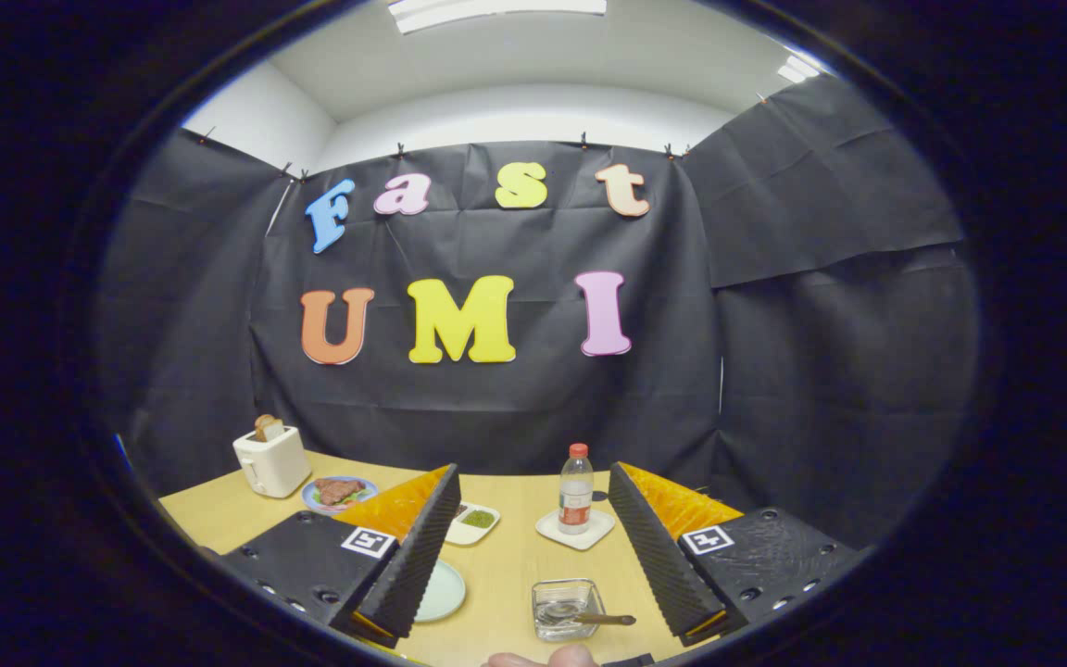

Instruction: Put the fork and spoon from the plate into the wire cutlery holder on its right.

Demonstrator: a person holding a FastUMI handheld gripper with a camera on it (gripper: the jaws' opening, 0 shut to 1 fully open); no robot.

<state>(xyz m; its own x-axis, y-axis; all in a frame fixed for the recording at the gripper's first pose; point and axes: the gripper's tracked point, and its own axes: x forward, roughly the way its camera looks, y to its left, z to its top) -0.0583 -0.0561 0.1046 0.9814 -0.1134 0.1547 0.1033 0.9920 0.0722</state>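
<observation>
We start with the table, pale wood, carrying everything. At its far left stands a toaster with a slice in it, and beside that a plate of meat. Our gripper hangs above the near table with its fingers spread wide, gripping nothing. Beyond the fingers a bottle stands upright on a small white coaster, and a small dish of green sauce lies by the left finger. The plate peeks out from behind the left finger; we cannot tell whether a fork or spoon lies on it. To its right, between the fingers, sits the holder, which looks glassy from here, with one handle sticking out over its right side. We judge one utensil may already be in, and at least one left to fetch.
</observation>
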